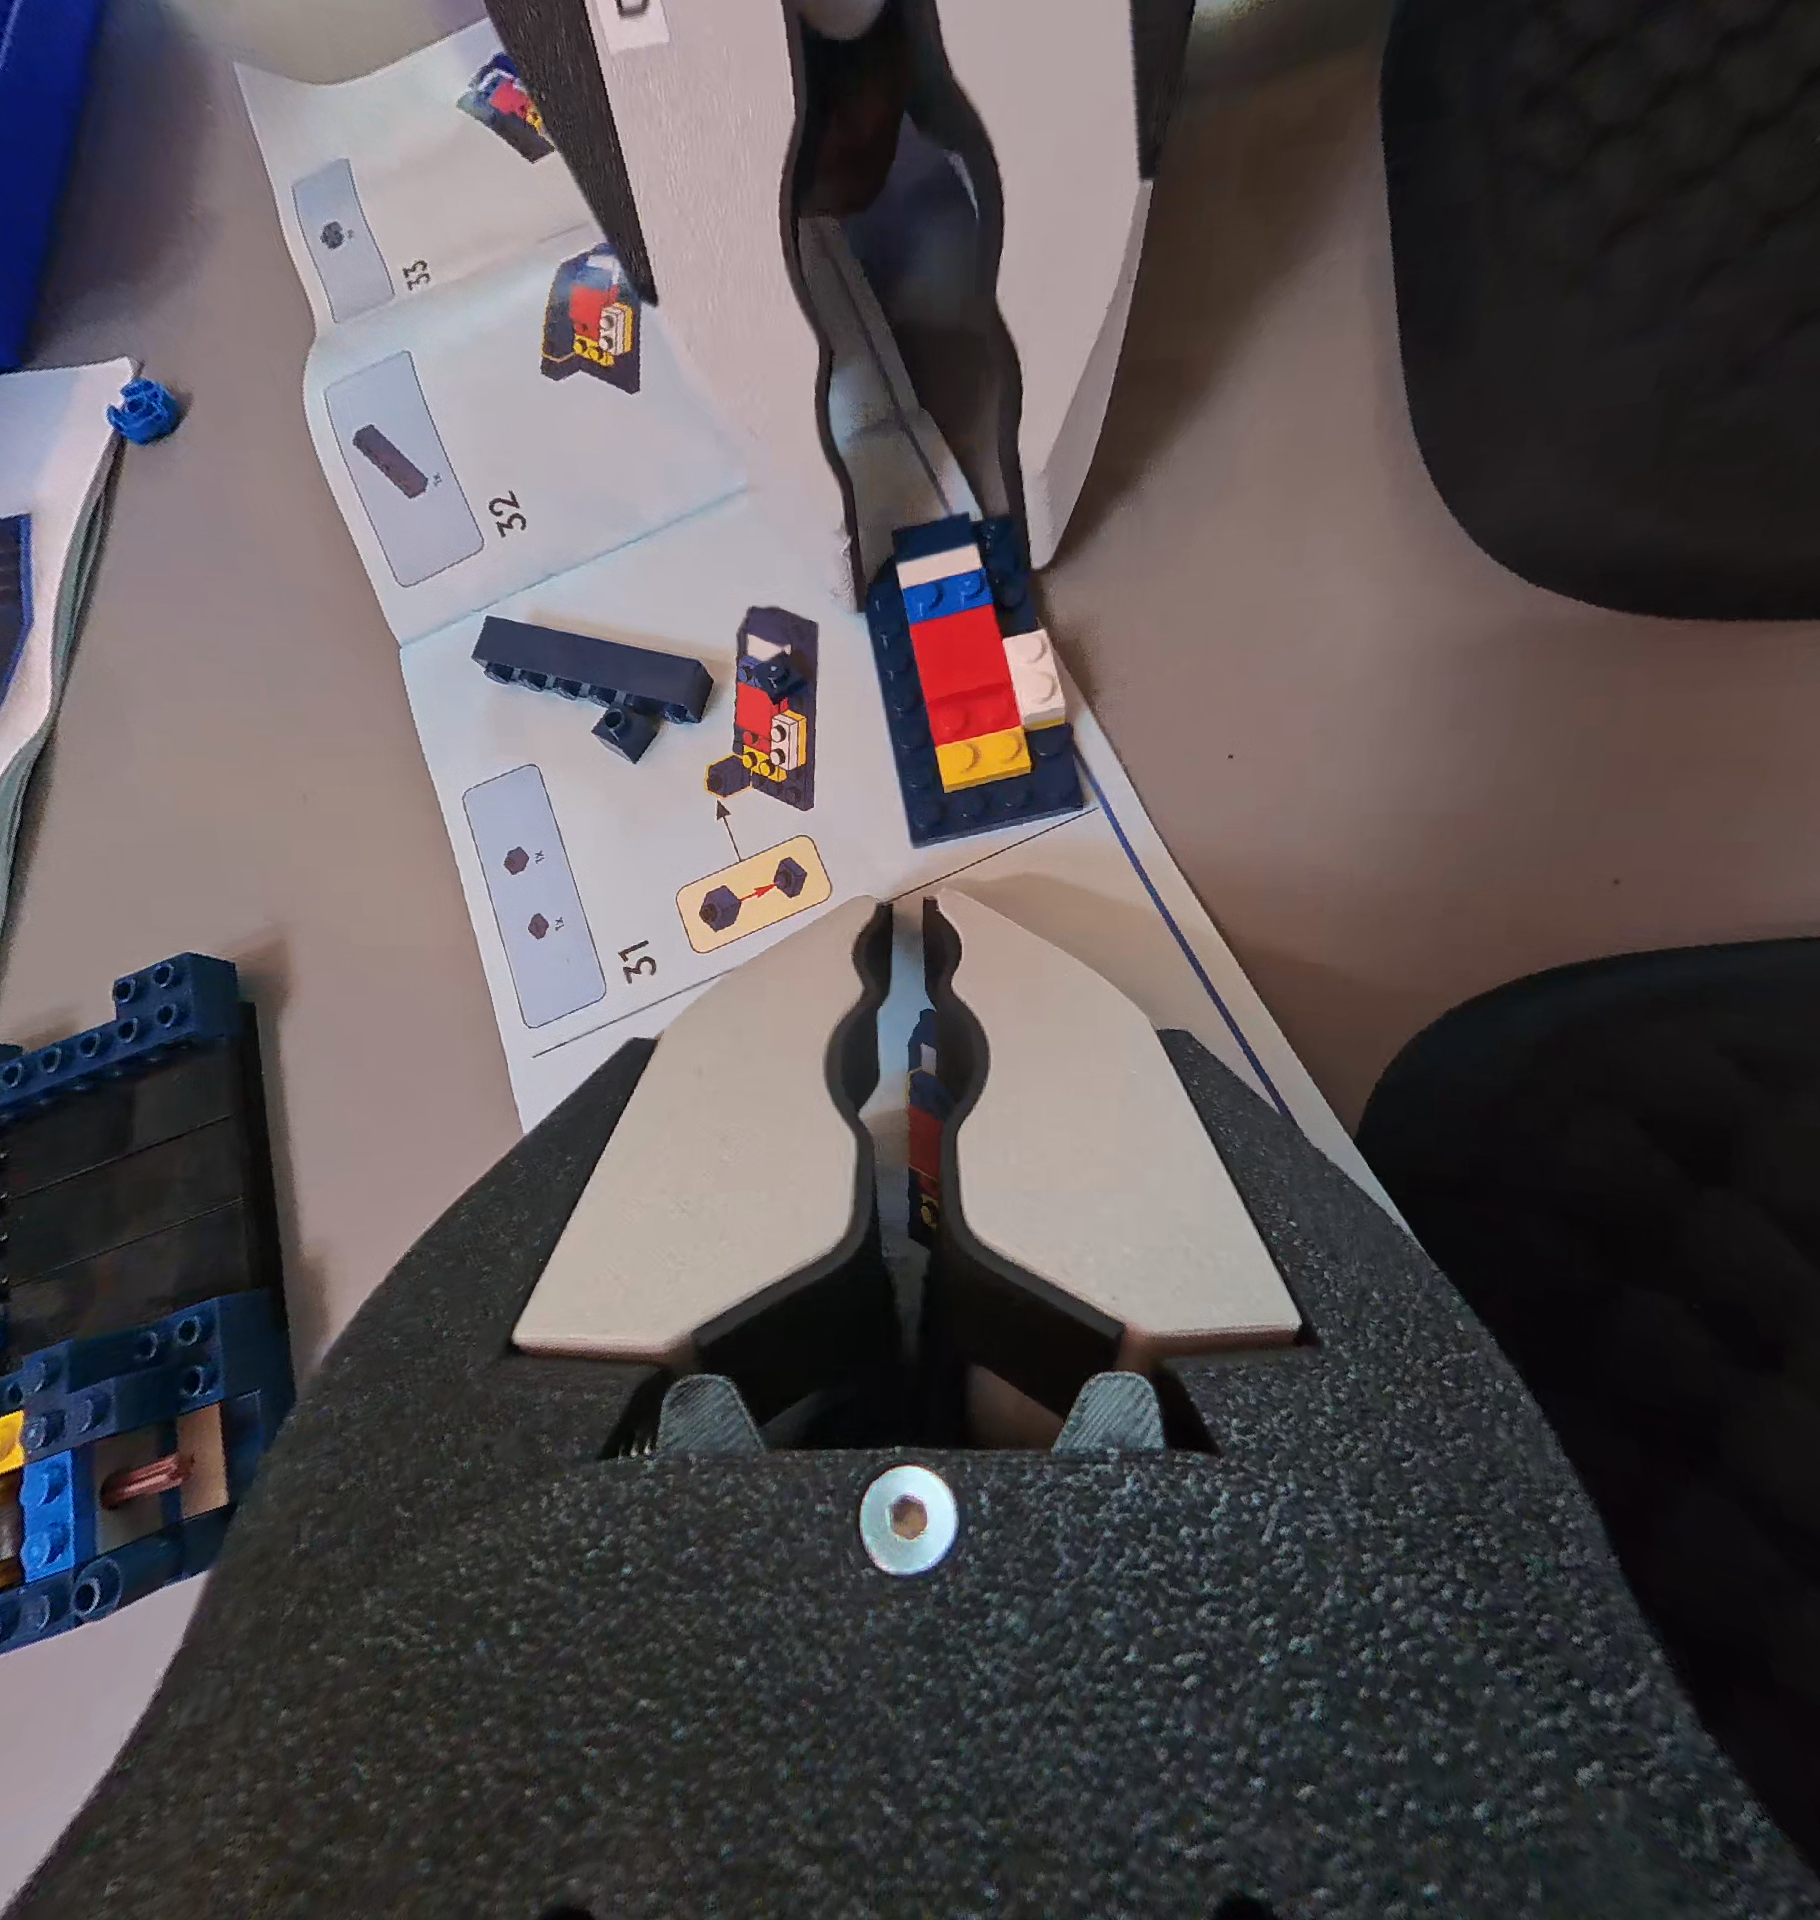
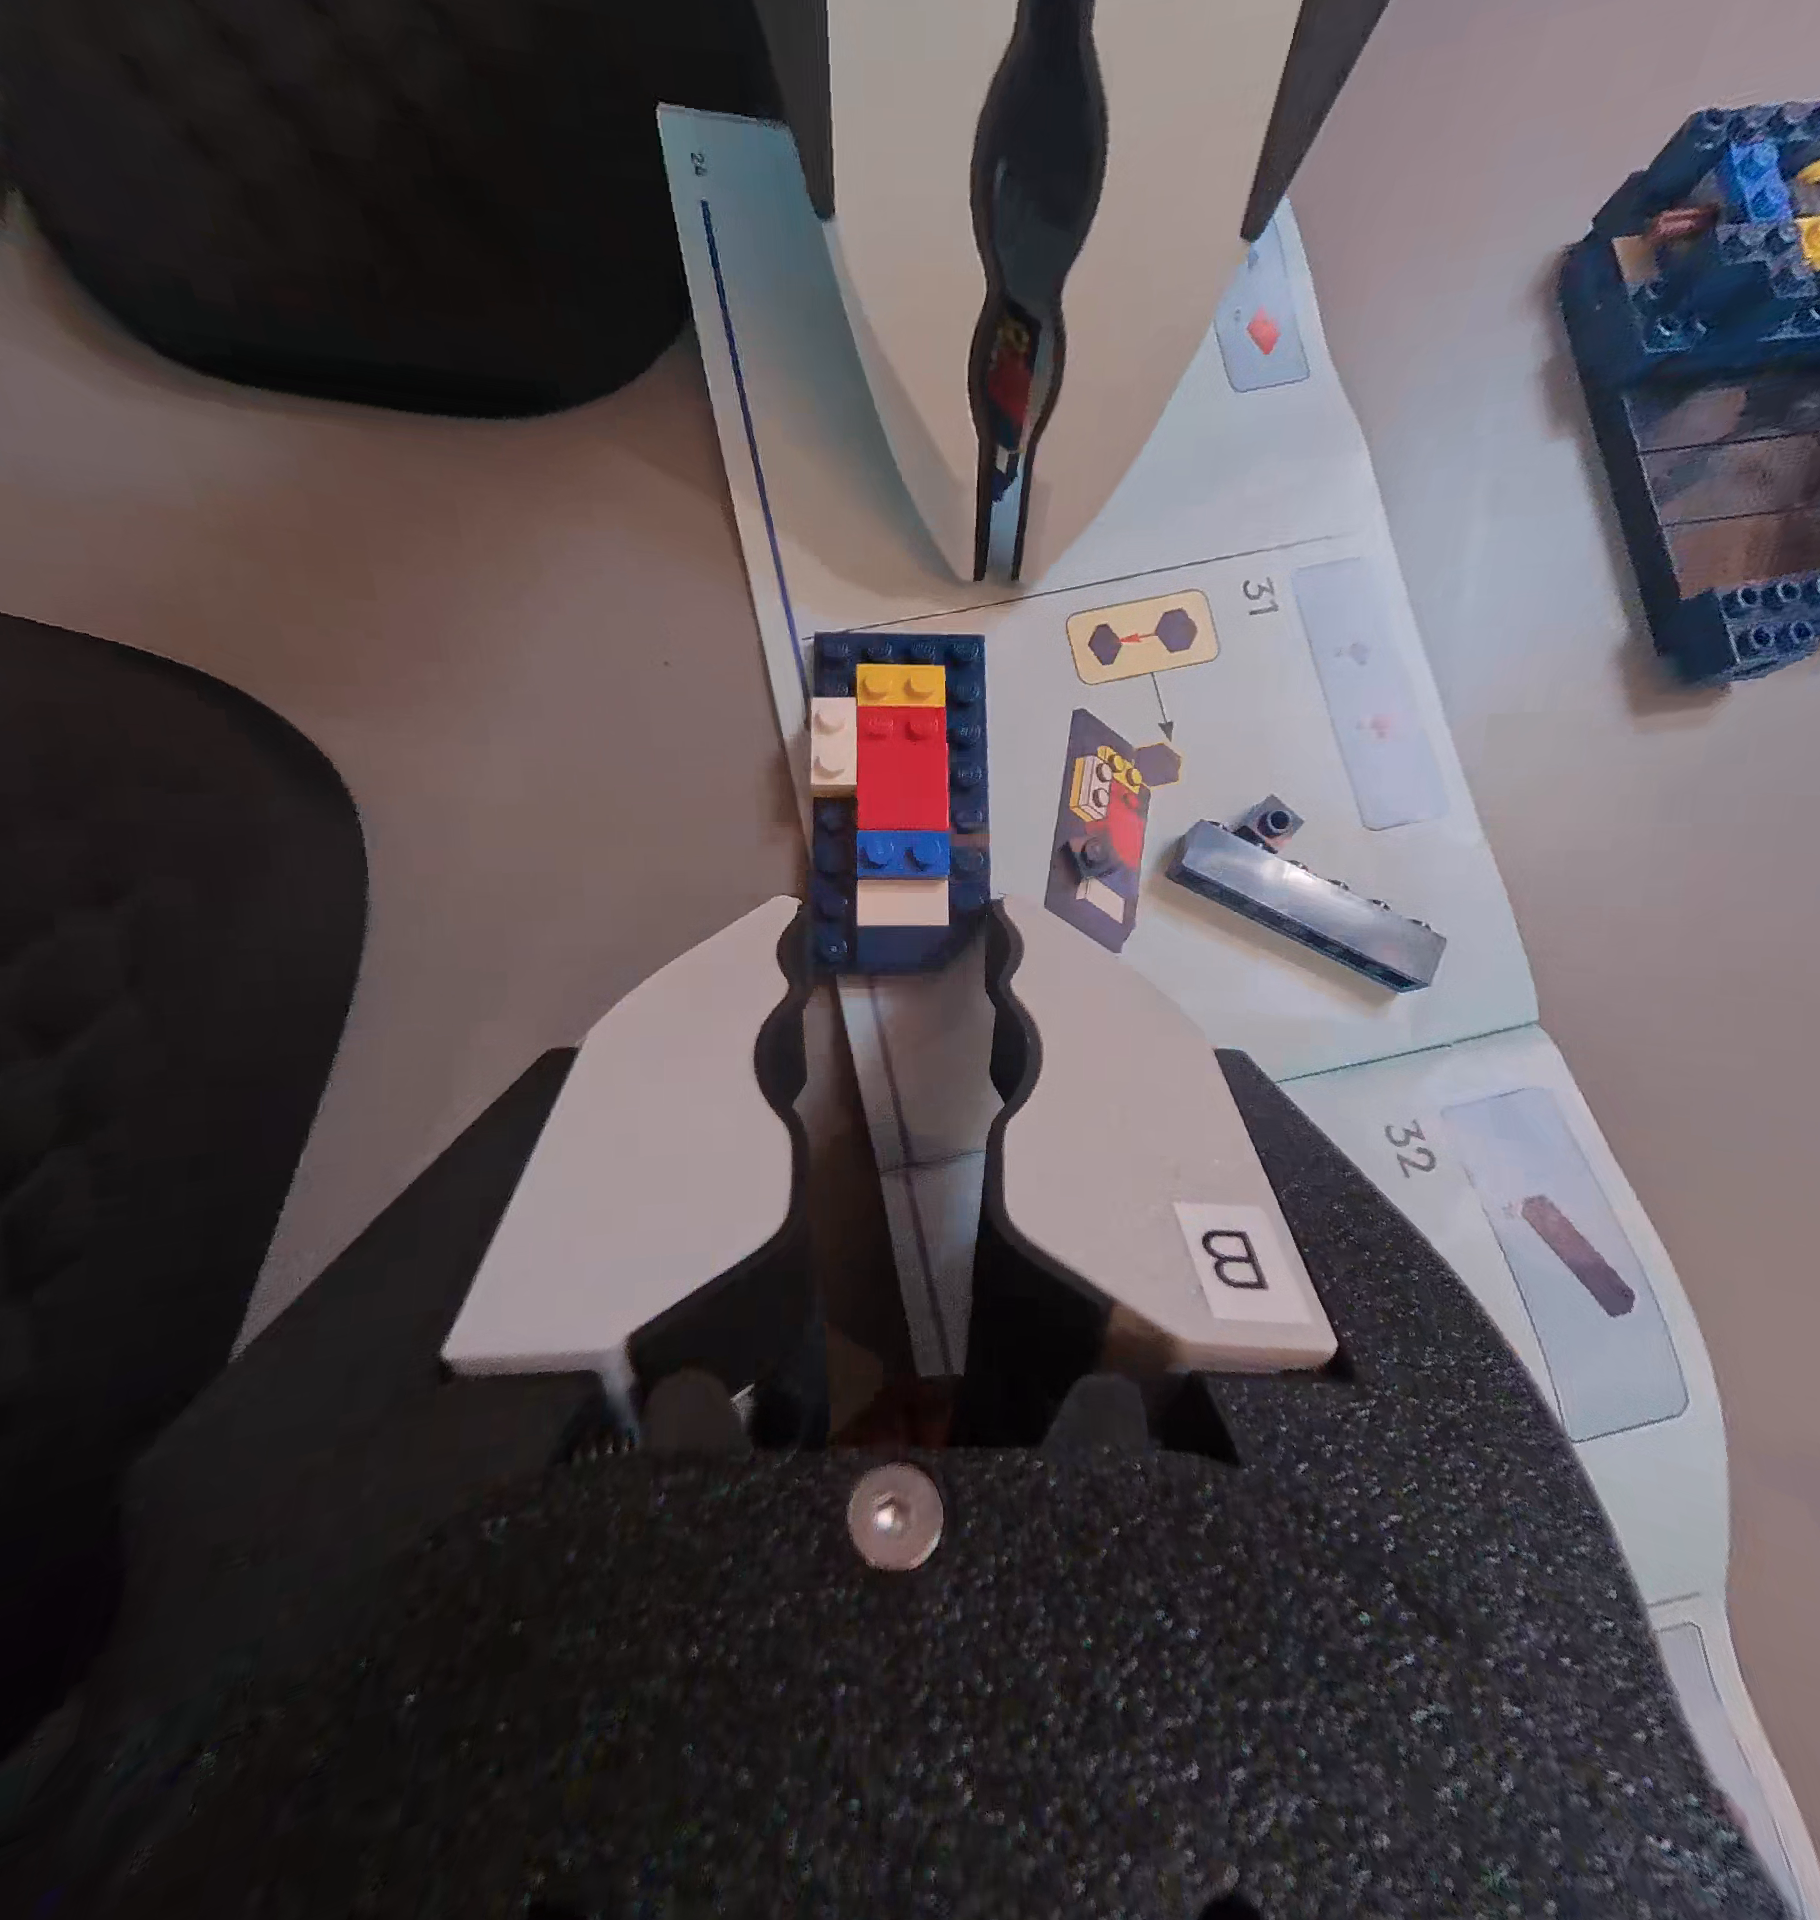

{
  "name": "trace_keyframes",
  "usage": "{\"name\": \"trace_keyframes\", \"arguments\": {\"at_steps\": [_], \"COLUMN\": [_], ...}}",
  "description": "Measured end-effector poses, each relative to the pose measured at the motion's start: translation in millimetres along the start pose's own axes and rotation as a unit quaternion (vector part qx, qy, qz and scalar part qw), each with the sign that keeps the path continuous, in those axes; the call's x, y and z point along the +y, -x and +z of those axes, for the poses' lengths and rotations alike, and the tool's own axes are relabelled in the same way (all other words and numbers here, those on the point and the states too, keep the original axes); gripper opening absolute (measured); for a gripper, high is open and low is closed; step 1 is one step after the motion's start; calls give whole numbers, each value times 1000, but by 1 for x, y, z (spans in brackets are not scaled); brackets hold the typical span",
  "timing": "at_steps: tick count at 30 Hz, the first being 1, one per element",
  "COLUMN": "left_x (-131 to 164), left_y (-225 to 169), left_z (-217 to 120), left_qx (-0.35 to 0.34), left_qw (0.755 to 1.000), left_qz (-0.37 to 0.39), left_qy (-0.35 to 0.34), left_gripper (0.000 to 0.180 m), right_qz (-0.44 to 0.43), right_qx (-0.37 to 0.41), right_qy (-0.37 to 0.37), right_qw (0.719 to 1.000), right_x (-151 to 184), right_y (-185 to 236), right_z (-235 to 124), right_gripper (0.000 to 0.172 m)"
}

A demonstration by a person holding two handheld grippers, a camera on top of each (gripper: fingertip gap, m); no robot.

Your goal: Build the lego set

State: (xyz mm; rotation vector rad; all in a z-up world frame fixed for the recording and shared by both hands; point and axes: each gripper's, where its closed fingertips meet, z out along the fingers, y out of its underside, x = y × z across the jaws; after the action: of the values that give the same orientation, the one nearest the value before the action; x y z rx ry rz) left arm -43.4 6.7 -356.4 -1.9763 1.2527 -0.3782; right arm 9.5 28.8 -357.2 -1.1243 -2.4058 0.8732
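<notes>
A dark blue plate with red, yellow, blue and white bricks on it (image 2: 901, 769) lies on an open instruction booklet (image 2: 1249, 1018). My right gripper (image 2: 895, 920) is shut on the plate's near end, one fingertip on each long side. The left wrist view shows the same plate (image 1: 963, 665) with the right gripper (image 1: 937, 551) at its far end. My left gripper (image 1: 906, 914) is shut just short of the plate's other end, with nothing visible between its tips. It also shows in the right wrist view (image 2: 994, 571), tips down at the booklet.
A long dark blue brick (image 1: 589, 665) and a small dark blue piece (image 1: 625, 727) lie on the booklet (image 1: 615, 540). A large dark blue build (image 1: 106, 1247) stands on the table. A small blue part (image 1: 145, 410) lies by a second booklet (image 1: 12, 582). Black chair parts (image 1: 1664, 260) lie beyond the table edge. My right fingertips sit around 7 cm from my left ones. The small dark blue piece (image 1: 625, 727) lies around 5 cm away from my right fingertips.
</notes>
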Motion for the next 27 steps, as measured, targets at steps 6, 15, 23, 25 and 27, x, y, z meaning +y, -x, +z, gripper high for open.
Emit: {"name": "trace_keyframes", "arguments": {"at_steps": [6, 15, 23, 25, 27], "left_x": [-1, -18, -14, -13, -13], "left_y": [6, -8, -12, -12, -12], "left_z": [-1, 6, 11, 11, 11], "left_qx": [-24, 3, 25, 29, 30], "left_qw": [1000, 1000, 999, 999, 999], "left_qz": [15, -10, -30, -36, -37], "left_qy": [5, 0, -2, -6, -7], "left_gripper": [21, 41, 32, 32, 32], "right_qz": [1, 6, 27, 30, 31], "right_qx": [17, 12, 10, 8, 5], "right_qy": [-17, -25, -27, -28, -36], "right_qw": [1000, 1000, 999, 999, 999], "right_x": [-2, -6, -5, -5, -7], "right_y": [-6, -4, -6, -6, -6], "right_z": [-5, -1, -1, -1, -3], "right_gripper": [38, 28, 28, 28, 28]}}
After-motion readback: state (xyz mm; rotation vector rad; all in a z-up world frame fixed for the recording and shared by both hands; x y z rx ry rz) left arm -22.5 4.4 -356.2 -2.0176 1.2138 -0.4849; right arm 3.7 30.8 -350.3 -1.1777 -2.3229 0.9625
